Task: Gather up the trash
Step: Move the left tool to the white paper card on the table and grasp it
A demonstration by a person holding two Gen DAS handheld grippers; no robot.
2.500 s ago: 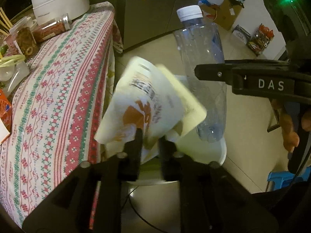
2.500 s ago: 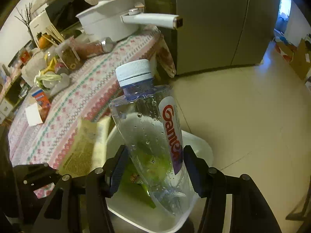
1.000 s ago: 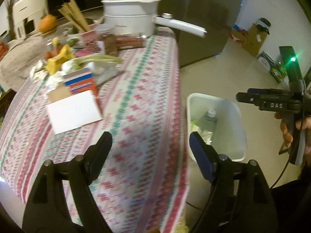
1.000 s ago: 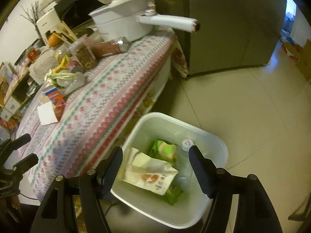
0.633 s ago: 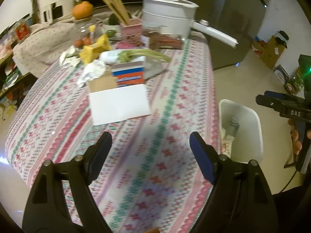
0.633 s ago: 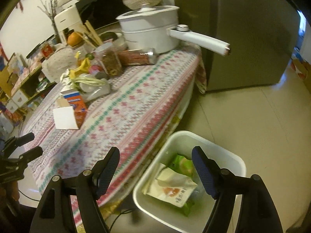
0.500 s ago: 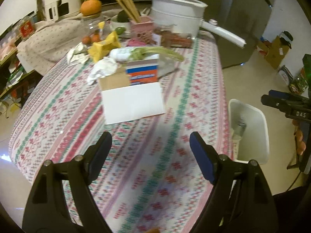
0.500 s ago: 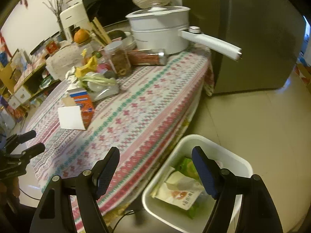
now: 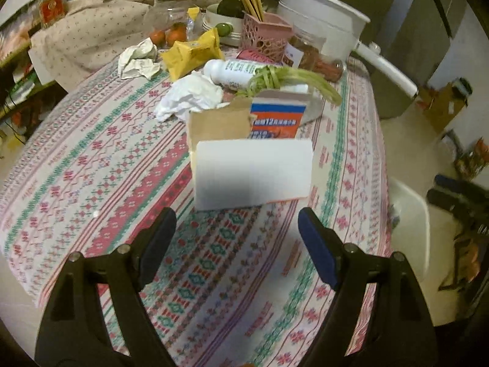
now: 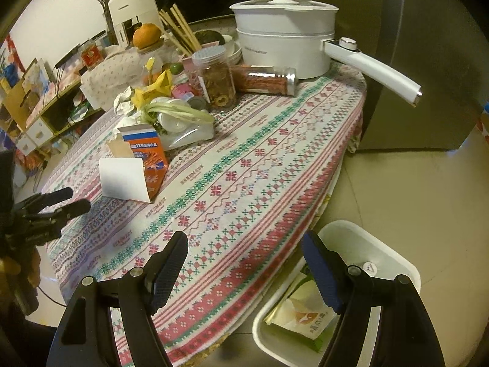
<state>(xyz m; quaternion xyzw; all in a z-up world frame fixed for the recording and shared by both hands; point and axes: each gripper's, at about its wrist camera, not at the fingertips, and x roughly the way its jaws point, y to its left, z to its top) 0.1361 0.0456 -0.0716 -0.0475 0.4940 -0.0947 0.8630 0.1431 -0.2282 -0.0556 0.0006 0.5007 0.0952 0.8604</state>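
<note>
My left gripper [image 9: 237,238] is open and empty, just short of an opened orange and blue carton [image 9: 250,156] with its white flap facing me; the carton also shows in the right wrist view [image 10: 134,165]. Behind it lie crumpled tissues [image 9: 191,96], a yellow wrapper [image 9: 191,52] and a white bottle [image 9: 235,72]. My right gripper [image 10: 244,263] is open and empty above the table's edge. The white trash bin [image 10: 394,263] stands on the floor below it, with a pouch [image 10: 302,315] and a bottle cap [image 10: 368,266] inside.
The patterned tablecloth [image 9: 91,165] covers a round table. A white pot with a long handle [image 10: 284,46], jars [image 10: 217,76], a pink chopstick holder [image 9: 264,35] and fruit stand at the back. A steel fridge [image 10: 428,61] is behind the table. My left gripper shows at the left of the right wrist view [image 10: 65,200].
Both grippers let go of the pouch and the bottle, which now lie in the bin. The left gripper swung over the table and closed in on the carton. The right gripper rose.
</note>
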